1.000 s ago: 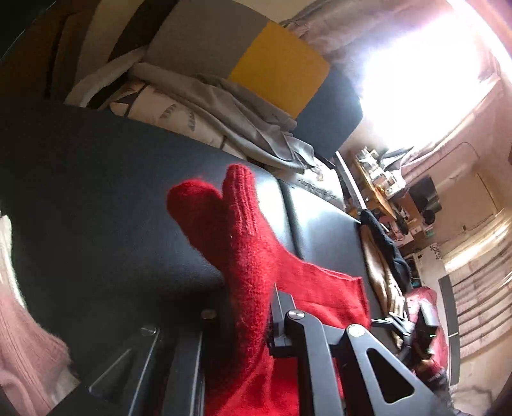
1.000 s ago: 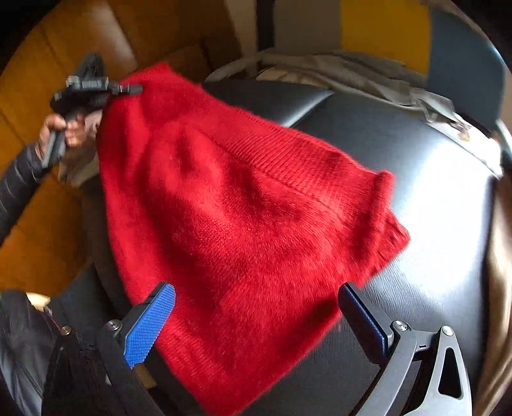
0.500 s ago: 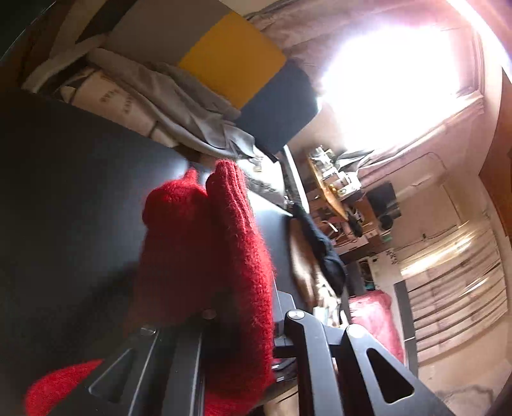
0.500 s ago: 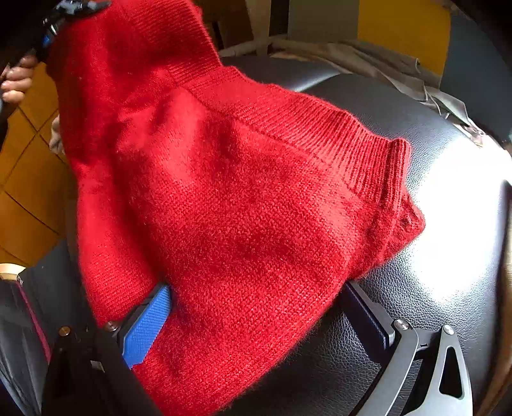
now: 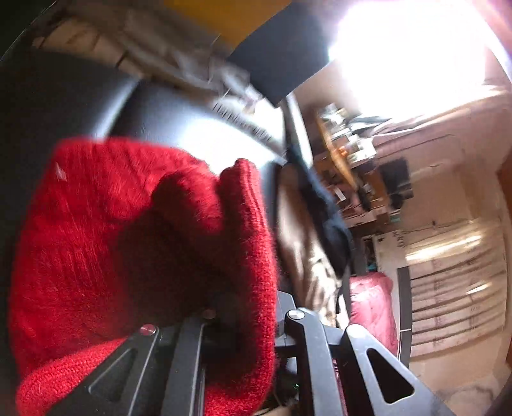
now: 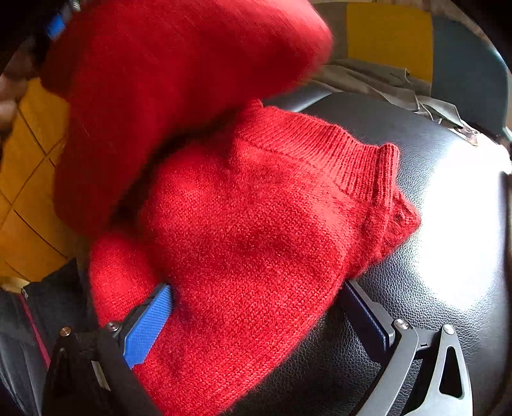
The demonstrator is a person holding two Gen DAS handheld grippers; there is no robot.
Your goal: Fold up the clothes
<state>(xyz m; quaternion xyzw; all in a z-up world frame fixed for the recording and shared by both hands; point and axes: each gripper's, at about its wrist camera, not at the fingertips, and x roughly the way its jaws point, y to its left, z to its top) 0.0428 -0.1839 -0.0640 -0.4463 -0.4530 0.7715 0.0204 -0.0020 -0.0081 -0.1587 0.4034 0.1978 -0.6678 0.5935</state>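
Note:
A red knitted sweater (image 6: 256, 224) lies on a black leather seat (image 6: 448, 224). My left gripper (image 5: 243, 307) is shut on one end of the sweater (image 5: 128, 230) and holds it lifted and folded over the rest; its tip shows at the top left of the right wrist view (image 6: 57, 22). My right gripper (image 6: 256, 304) is open, its blue-padded fingers (image 6: 150, 323) wide apart on either side of the sweater's lower part, which lies between them on the seat.
Grey and patterned clothes (image 6: 384, 83) are piled at the back of the seat against yellow and dark cushions (image 6: 387, 35). Brown and dark garments (image 5: 307, 243) hang at the seat's right edge. A wooden wall (image 6: 25, 198) stands to the left.
My left gripper has carried its end of the sweater up and over toward the right, folding it above the lower part. The right gripper has stayed open around the sweater.

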